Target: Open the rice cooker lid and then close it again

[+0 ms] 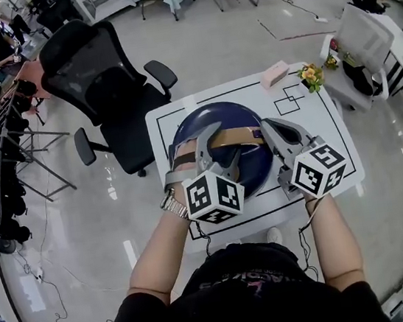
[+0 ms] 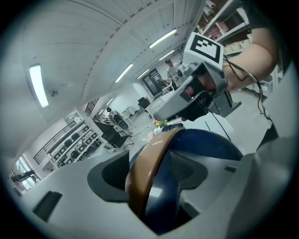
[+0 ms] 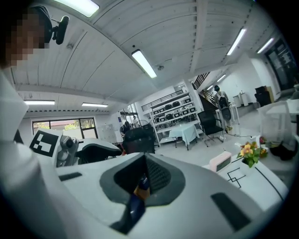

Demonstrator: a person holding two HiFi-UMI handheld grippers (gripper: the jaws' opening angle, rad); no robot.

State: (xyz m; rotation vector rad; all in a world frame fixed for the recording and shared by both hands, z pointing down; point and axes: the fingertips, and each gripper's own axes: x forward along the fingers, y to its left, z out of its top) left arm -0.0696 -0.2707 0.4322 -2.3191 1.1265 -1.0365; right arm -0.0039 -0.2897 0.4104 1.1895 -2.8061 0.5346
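Observation:
A dark blue round rice cooker (image 1: 236,114) stands on the white table (image 1: 315,122), its lid down. A tan handle (image 1: 239,138) arches across the top. My left gripper (image 1: 211,148) straddles the left part of that handle. In the left gripper view the tan handle (image 2: 145,172) fills the gap between the two pads, with the blue lid (image 2: 205,144) behind it. My right gripper (image 1: 269,126) is shut, its tip at the right end of the handle. In the right gripper view only a sliver of blue and tan shows below the shut jaws (image 3: 140,182).
A pink box (image 1: 275,73) and a small pot of yellow flowers (image 1: 311,74) sit at the table's far edge. Black lines are drawn on the tabletop. A black office chair (image 1: 114,94) stands beyond the table to the left, a white chair (image 1: 364,44) to the right.

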